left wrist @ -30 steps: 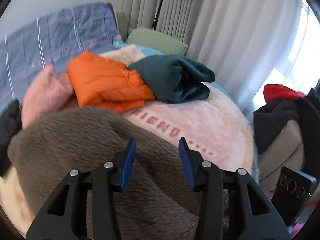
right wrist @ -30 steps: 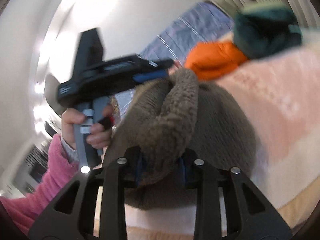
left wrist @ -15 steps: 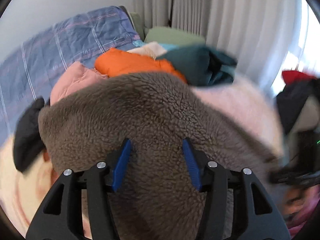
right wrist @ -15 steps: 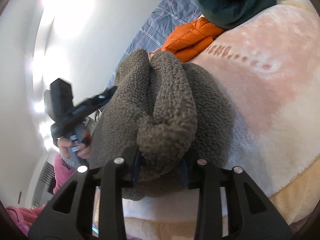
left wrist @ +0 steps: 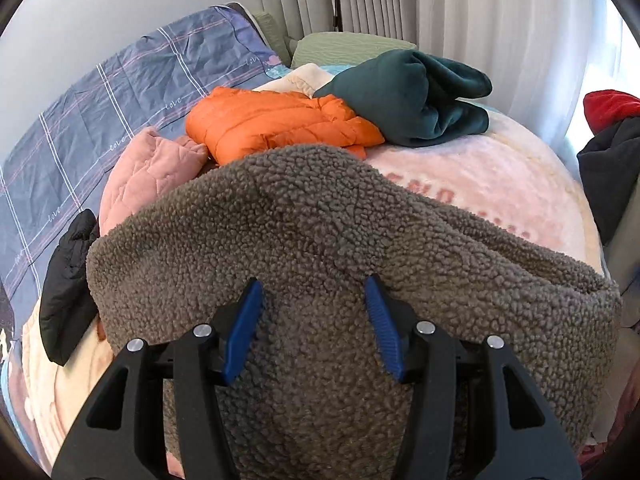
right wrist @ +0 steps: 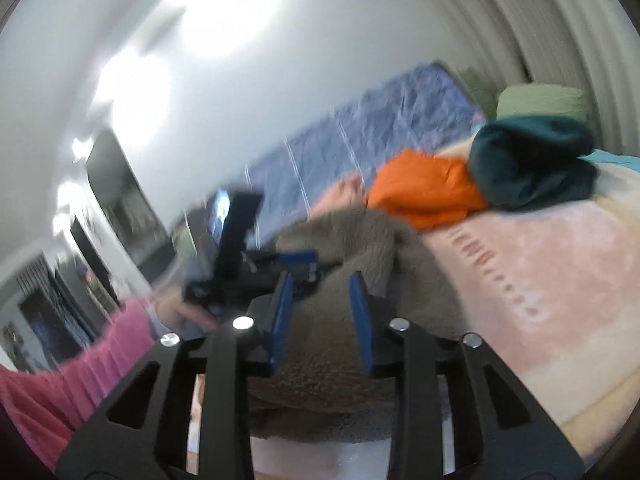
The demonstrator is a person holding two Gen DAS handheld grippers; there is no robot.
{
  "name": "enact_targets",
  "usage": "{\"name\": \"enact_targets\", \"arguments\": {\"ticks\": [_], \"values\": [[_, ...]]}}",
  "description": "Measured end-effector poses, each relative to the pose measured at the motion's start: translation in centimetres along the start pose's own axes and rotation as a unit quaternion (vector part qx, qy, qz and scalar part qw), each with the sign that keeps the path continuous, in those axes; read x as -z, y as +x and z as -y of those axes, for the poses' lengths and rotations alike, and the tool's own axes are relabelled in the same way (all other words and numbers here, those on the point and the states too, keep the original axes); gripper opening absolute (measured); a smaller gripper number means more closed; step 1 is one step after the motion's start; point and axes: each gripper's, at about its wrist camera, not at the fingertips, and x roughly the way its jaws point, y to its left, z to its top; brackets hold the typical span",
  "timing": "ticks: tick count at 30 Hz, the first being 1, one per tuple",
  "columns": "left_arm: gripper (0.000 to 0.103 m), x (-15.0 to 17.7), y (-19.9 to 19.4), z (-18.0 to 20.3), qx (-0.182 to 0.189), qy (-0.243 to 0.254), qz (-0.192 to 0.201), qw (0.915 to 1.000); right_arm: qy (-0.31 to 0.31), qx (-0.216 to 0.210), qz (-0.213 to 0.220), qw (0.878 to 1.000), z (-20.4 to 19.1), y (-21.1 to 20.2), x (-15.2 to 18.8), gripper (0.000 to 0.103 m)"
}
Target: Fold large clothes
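A brown fleece garment (left wrist: 320, 240) lies bunched on the pink blanket (left wrist: 500, 176) at the near edge of the bed. My left gripper (left wrist: 314, 292) is open, its blue pads over the fleece with cloth under and between them. In the blurred right wrist view the same fleece (right wrist: 360, 248) lies under my right gripper (right wrist: 320, 288), which is open with its pads apart above the cloth. The left gripper (right wrist: 296, 258) shows there just ahead on the left, held by a hand in a pink sleeve (right wrist: 80, 352).
Behind the fleece lie a folded orange puffer jacket (left wrist: 272, 120), a dark green garment (left wrist: 412, 96), a pink quilted piece (left wrist: 148, 172) and a black item (left wrist: 64, 284). A blue plaid sheet (left wrist: 100, 100) covers the left. Dark and red clothes (left wrist: 608, 132) pile at right.
My right gripper has let go of the fleece fold and opened. The fleece has settled lower on the bed. The left gripper stays open over it.
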Motion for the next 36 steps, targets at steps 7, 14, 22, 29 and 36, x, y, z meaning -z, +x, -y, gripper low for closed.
{"name": "enact_targets", "arguments": {"ticks": [7, 14, 22, 29, 36], "values": [[0.060, 0.7, 0.1, -0.4, 0.004, -0.016, 0.020, 0.9997, 0.086, 0.016, -0.066, 0.994, 3.8, 4.6, 3.4, 0.036], [0.067, -0.7, -1.5, -2.7, -0.004, -0.042, 0.050, 0.9979, 0.058, 0.031, -0.066, 0.996, 2.7, 4.4, 3.5, 0.037], [0.054, -5.7, 1.3, 0.9, 0.023, 0.067, 0.024, 0.9972, 0.061, 0.033, -0.069, 0.995, 3.1, 4.6, 3.1, 0.038], [0.057, -5.3, 8.9, 0.7, 0.014, 0.047, -0.084, 0.9953, 0.058, 0.055, -0.072, 0.994, 2.9, 4.9, 2.8, 0.040], [0.058, -4.7, 5.7, 1.1, -0.013, 0.059, -0.029, 0.9978, 0.059, 0.051, -0.073, 0.994, 3.0, 4.8, 3.0, 0.046]]}}
